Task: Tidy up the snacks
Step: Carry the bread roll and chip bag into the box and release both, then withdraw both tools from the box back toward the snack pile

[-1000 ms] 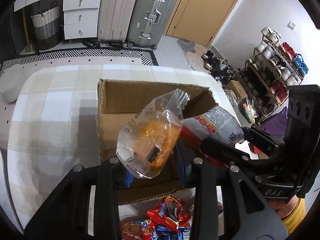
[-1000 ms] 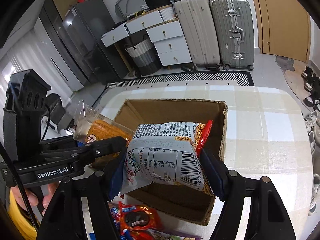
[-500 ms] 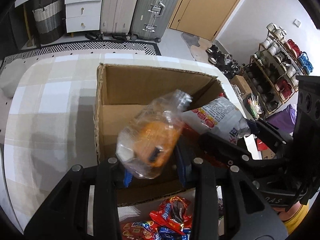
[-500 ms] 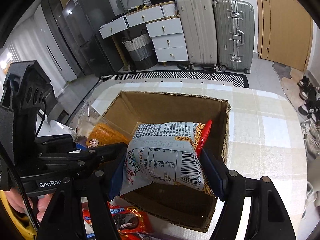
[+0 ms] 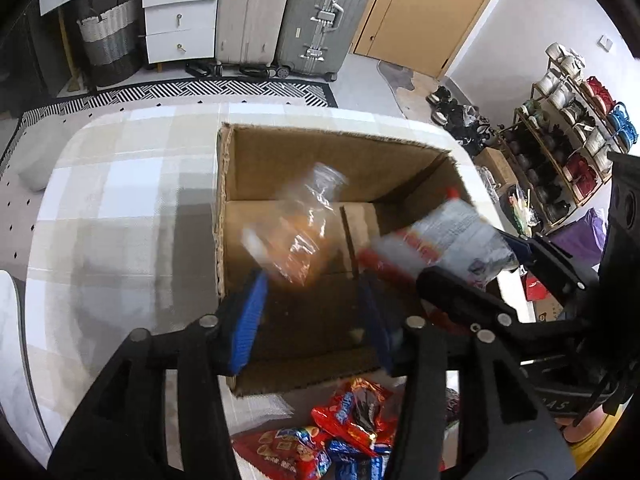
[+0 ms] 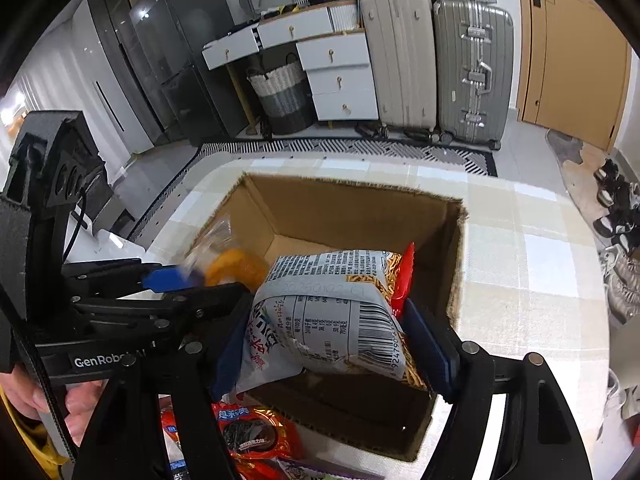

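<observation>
Left gripper (image 5: 316, 312): fingers just opened, wide, nothing pinched; clear orange snack bag (image 5: 298, 236) blurred, loose over cardboard box (image 5: 224, 208). Light, crinkly, slippery; pinch by sealed edge. Right gripper (image 6: 332, 340): fingers easing apart, printed noodle-snack bag (image 6: 324, 308) between them over box; puffy, brittle inside, grip gently mid-body.

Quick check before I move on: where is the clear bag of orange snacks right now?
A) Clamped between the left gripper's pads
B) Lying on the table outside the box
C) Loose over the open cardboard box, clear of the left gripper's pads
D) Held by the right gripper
C: the clear bag shows blurred over the cardboard box, beyond the left gripper, whose jaws have just been opening and whose blue pads do not touch it.
</observation>
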{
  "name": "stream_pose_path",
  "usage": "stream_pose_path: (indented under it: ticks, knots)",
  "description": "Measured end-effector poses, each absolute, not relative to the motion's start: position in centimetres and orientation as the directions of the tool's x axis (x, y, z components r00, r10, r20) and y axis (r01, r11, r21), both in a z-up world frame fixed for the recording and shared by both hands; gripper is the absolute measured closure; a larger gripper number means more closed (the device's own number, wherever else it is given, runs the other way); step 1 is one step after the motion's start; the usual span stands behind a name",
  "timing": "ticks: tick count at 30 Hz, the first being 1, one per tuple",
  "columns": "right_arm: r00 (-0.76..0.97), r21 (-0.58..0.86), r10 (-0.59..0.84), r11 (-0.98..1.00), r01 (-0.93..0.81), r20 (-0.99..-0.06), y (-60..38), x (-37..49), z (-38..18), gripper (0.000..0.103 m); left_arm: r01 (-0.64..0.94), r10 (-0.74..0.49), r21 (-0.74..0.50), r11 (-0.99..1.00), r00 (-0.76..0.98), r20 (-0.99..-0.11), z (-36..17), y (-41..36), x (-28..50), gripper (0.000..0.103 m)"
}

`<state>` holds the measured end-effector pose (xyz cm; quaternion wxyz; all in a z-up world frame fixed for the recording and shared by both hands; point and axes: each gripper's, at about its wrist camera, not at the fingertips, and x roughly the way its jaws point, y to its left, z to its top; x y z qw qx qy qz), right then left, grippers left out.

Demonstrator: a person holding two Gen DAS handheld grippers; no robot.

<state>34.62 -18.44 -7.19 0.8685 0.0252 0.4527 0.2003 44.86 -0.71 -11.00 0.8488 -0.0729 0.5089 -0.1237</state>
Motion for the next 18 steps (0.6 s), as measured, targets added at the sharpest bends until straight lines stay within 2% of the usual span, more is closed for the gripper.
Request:
stream_pose_path:
  ticks: [1, 2, 4, 6, 18]
  knots:
    - [0.524, 0.224, 0.371, 0.919, -0.323, -0.767, -18.7, 34.3, -6.7, 0.024, 0.130, -0.277, -0.244, 0.961, 0.463, -0.842, -10.5, -0.5, 44.6, 0.046]
    - [0.534, 0.227, 0.374, 0.919, -0.321, -0.759, -18.9, 34.1, -6.3, 0.023, 0.122, -0.267, -0.239, 0.963, 0.477, -0.837, -9.9, -0.2, 44.2, 0.037]
    - [0.555, 0.238, 0.390, 0.914, -0.327, -0.734, -19.2, 33.5, -5.3, 0.021, 0.120, -0.284, -0.259, 0.958, 0.495, -0.821, -8.8, 0.2, 43.5, 0.032]
    - [0.569, 0.235, 0.392, 0.914, -0.331, -0.723, -19.4, 33.0, -4.3, 0.019, 0.112, -0.272, -0.251, 0.961, 0.513, -0.814, -7.6, 0.5, 42.5, 0.023]
    - [0.690, 0.228, 0.407, 0.912, -0.339, -0.599, -21.6, 24.8, 2.9, 0.019, 0.115, -0.198, -0.162, 0.980, 0.652, -0.732, 0.4, 2.3, 32.3, 0.019]
